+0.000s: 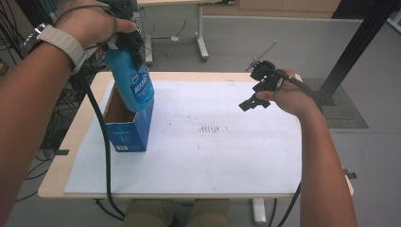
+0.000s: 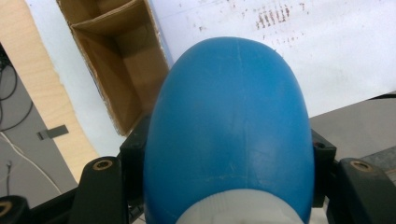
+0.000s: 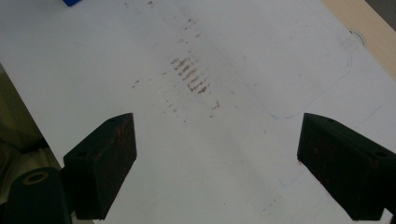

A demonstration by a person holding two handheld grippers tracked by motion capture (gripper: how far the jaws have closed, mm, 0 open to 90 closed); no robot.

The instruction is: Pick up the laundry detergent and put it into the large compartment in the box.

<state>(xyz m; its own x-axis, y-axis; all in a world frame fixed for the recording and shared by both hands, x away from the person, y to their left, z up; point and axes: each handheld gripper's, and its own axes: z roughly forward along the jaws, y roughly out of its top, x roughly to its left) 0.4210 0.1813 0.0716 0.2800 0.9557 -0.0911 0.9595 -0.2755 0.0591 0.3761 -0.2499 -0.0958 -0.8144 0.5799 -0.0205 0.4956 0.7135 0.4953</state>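
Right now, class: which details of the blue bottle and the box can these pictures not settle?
- Blue bottle: its foot, high view, hidden by the box wall; whether it touches the floor is unclear.
- Label print: too small and blurred.
- Box bottom: left gripper view, bottle covers part.
- Bottle top: high view, left gripper and hand cover it.

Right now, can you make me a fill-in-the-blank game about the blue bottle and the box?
1. The left hand-held gripper is shut on a bottle whose colour is ____.
2. The bottle hangs over the open top of a cardboard ____.
3. The jaws of the right hand-held gripper stand ____, with nothing between them.
4. The box stands on a white mat near its ____ edge in the high view.

Missing words: blue; box; open; left
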